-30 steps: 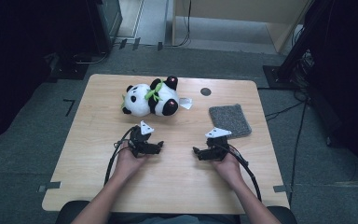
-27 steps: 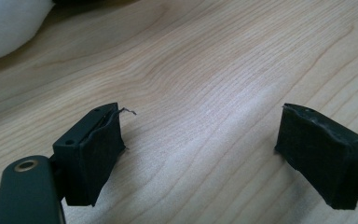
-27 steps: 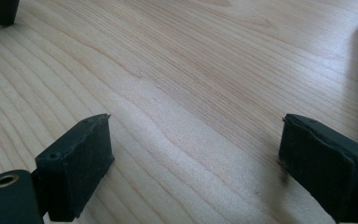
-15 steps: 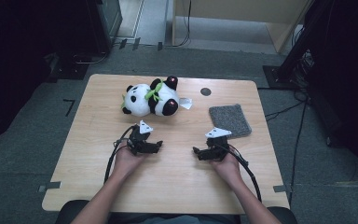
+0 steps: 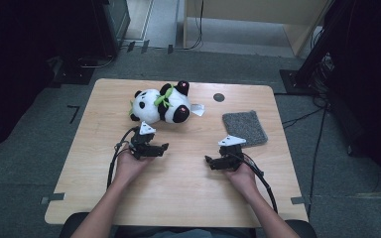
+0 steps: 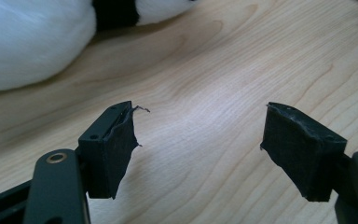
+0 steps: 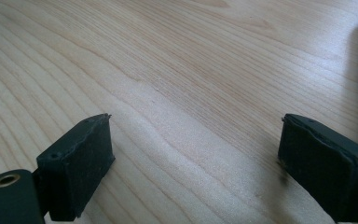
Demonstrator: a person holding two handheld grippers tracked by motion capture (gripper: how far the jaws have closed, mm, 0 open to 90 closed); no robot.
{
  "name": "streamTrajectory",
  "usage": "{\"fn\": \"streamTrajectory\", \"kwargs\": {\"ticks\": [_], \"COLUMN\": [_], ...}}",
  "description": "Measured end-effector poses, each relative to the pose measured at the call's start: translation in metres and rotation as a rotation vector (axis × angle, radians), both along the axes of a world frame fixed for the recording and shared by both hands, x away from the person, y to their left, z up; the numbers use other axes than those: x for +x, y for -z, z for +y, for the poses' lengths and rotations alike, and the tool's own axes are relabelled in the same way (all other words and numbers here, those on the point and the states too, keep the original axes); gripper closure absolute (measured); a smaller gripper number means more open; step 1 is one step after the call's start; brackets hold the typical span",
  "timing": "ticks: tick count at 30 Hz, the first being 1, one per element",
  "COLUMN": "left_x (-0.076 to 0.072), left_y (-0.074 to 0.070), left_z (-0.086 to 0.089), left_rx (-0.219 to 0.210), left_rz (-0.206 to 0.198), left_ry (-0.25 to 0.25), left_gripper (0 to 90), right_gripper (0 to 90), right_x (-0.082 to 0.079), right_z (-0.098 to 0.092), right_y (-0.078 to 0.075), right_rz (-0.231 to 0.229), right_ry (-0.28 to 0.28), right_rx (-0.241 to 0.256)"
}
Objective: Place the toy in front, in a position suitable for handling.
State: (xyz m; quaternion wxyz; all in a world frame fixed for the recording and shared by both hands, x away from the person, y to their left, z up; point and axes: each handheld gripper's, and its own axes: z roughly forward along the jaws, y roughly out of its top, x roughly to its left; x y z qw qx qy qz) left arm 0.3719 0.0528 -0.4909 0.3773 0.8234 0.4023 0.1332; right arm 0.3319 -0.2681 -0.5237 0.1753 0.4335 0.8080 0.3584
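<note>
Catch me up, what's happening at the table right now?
A person holds a gripper in each hand over a wooden table. Both are open and grip nothing. The left gripper sits just in front of a plush panda lying on its side, without touching it. The right gripper rests near a grey mat. A small white tag lies beside the panda.

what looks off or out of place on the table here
The panda lies tipped on its side rather than sitting up. The pad on the left gripper looks frayed at its top edge. The grey mat sits slightly askew.
</note>
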Motion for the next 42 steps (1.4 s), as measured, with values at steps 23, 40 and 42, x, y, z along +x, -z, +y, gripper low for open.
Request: {"fn": "streamTrajectory", "kwargs": {"ticks": [23,40,42], "left_x": [0.030,0.061,0.064], "left_y": [-0.036,-0.061,-0.064], "left_z": [0.008,0.021,0.020], "left_rx": [0.013,-0.017,-0.004], "left_rz": [-0.029,-0.046,-0.061], "left_ry": [0.020,-0.011,-0.006], "left_gripper": [35.6,40.5,41.0], "right_gripper": [13.5,13.5,13.5], "right_x": [-0.001,-0.001,-0.001], "right_z": [0.000,0.001,0.001], "right_y": [0.000,0.000,0.000], "right_rz": [-0.006,-0.007,-0.007], "right_ry": [-0.013,-0.010,-0.010], "right_rx": [0.002,0.003,0.003]}}
